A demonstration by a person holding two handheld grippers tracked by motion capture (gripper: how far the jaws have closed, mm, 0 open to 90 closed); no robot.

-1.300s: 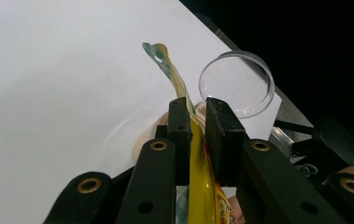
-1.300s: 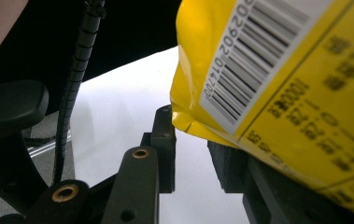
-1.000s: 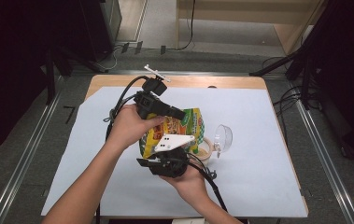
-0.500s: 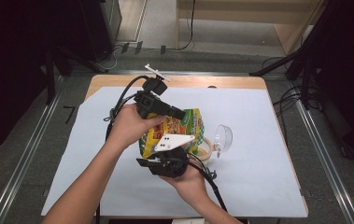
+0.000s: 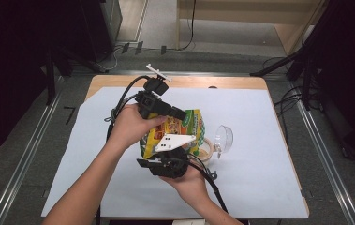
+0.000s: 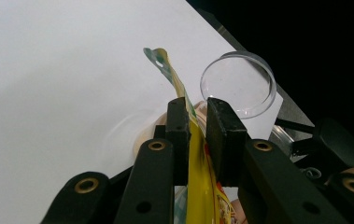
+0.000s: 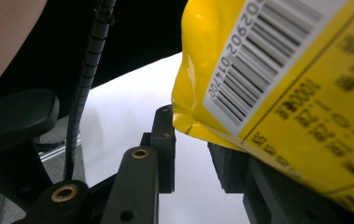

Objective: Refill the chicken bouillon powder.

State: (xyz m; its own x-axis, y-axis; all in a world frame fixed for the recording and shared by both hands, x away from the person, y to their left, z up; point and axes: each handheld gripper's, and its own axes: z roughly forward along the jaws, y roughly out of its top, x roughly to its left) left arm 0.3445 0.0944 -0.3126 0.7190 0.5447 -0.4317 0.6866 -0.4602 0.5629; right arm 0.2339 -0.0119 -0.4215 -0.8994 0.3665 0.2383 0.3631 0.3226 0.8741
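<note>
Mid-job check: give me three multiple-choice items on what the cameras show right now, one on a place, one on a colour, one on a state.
1. Where is the clear plastic cup?
A. right of the snack bag
B. left of it
C. on the floor

2. The bag's main colour?
A. blue
B. yellow
C. white

3. The left gripper is:
A. wide open, away from the bag
B. lying on the table
C. with jaws closed on the bag's edge

A: the high view shows the cup lying beside the bag's right side.
B: yellow film shows in every view.
C: the left gripper view shows the bag pinched between the jaws.
</note>
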